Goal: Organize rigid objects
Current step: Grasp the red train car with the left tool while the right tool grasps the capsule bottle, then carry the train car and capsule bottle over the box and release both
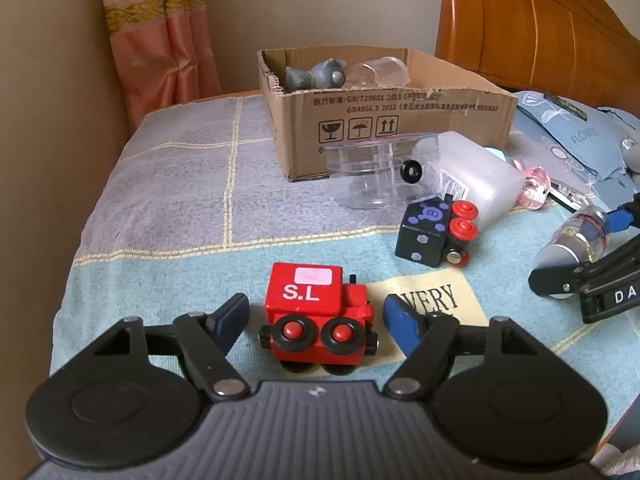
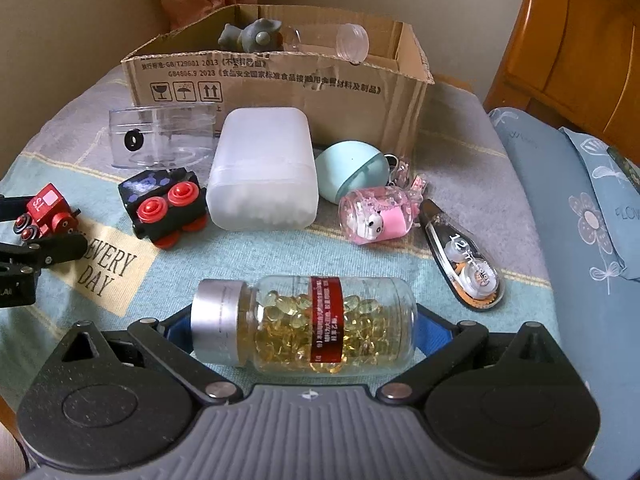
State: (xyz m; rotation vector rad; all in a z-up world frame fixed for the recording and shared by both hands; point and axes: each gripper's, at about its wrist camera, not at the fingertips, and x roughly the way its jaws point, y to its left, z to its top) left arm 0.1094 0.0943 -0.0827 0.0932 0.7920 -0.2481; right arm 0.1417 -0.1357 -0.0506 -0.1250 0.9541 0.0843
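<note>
Lying between the right gripper's (image 2: 304,330) closed-in fingers, a capsule bottle (image 2: 304,326) is clamped; left gripper (image 1: 316,316) spreads apart around the red toy train (image 1: 316,316).

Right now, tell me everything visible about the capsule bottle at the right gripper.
The capsule bottle is clear, glass or plastic, roughly half full of yellow translucent softgels, with a silver metallic cap pointing left and a red label band with white print around its middle. It lies on its side across the right gripper, between the blue-padded fingers, which sit at its two ends; whether they press on it cannot be told. Under it is the light blue blanket. No other object touches it.
</note>
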